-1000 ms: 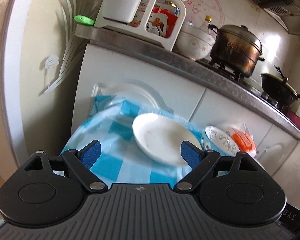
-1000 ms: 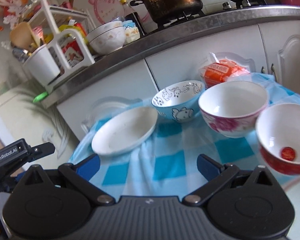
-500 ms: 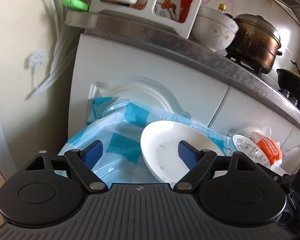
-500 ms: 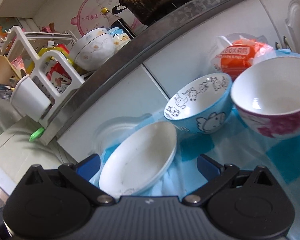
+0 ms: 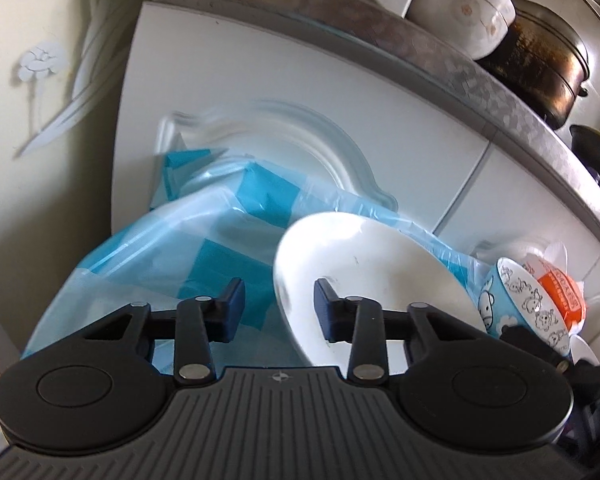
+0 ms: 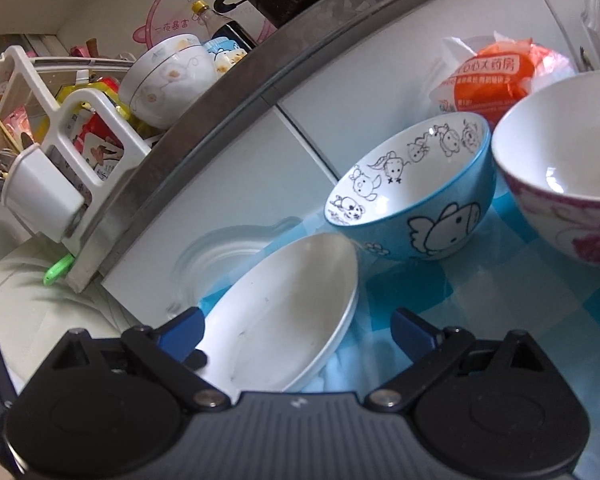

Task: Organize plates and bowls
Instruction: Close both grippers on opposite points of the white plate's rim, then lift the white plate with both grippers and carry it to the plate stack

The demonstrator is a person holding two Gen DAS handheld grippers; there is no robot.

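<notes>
The main risk is a weak pinch on the shallow white ceramic plate [image 5: 364, 272]. The left gripper [image 5: 280, 306] has its jaws partly closed around the plate's left rim, 1 blue pad [image 5: 327, 312] over the inside face and the other outside, to the left of the rim; a gap shows on both sides, so I judge nothing is clamped yet. Glazed ceramic is slick, and a bite this close to the edge could let the plate pivot or slide out once lifted. The plate rests on the loose blue-and-white checked plastic tablecloth [image 5: 168, 264], which is wrinkled and could drag along or let the plate skate away as the pads close.

A second hazard is crowding. In the right wrist view the right gripper [image 6: 296, 330] has its jaws wide open, straddling the same plate [image 6: 284, 320] from the near side, holding nothing. Just beyond the plate's far right edge stands the blue cartoon-printed ceramic bowl [image 6: 416, 200], seemingly touching or almost so, with the white bowl with pink flowers [image 6: 560, 192] just right of that. A tilt or shove of the plate could knock the blue bowl; 2 grippers working 1 plate could also collide.
</notes>
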